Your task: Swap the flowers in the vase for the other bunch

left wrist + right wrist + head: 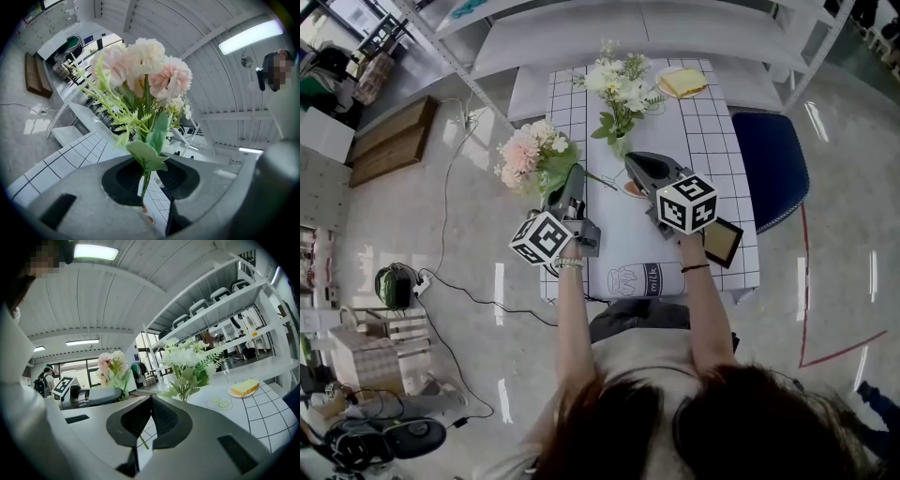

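1. With left tool (149, 183), gripping pink bunch (145, 70) by its stem (144, 186): jaws partly apart, pads pressing on the stem from both sides, blooms rising above the jaws.
2. Holding that bunch in the air over the left edge of the gridded surface (712, 141), near the vase (621, 144) but apart from it.
3. Holding right tool (151, 401) closed, jaw tips meeting, nothing pinched between the pads; seeing only a thin green stem end through the gap below them.
4. Pointing both tools roughly level and away from the body, side by side, toward the vase.
5. Leaving white bunch (619, 82) upright in the vase, at the surface's middle toward the far end, just beyond the right tool's tips; not showing clearly whether those tips are touching the vase.
6. Sharing the surface with a plate (682, 84) at the far right corner carrying a yellow slice (244, 386), and a dark frame (722, 242) lying near the right edge, beside the right tool's marker cube.
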`<state>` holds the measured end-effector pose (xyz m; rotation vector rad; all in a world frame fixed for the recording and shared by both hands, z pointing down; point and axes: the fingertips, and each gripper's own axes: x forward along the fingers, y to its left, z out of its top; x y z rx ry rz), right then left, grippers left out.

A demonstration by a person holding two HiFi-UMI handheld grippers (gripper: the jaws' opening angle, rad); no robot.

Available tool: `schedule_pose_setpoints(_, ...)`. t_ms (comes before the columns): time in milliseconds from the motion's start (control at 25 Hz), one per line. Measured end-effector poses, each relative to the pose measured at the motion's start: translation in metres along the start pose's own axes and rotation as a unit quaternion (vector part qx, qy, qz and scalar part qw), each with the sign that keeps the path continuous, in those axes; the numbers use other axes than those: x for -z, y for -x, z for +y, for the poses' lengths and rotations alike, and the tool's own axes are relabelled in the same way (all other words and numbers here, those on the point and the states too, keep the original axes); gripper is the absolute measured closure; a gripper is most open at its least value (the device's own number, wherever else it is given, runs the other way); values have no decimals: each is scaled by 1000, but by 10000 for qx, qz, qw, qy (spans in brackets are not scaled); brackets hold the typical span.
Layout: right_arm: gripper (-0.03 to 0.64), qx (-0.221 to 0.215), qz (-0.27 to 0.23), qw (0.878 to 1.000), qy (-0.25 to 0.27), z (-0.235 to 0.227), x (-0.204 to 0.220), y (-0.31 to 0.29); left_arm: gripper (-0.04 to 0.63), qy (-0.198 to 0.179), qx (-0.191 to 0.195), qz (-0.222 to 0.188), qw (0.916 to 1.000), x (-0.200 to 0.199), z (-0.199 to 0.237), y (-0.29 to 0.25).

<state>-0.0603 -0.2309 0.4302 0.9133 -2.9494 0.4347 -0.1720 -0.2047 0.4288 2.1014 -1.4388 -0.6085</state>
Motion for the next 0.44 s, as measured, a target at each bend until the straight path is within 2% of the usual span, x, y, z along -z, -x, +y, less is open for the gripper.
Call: schedule_pose_setpoints(440, 607, 8, 48, 10000, 14, -6, 0, 9, 508, 62, -41, -76, 9999, 9, -8, -3)
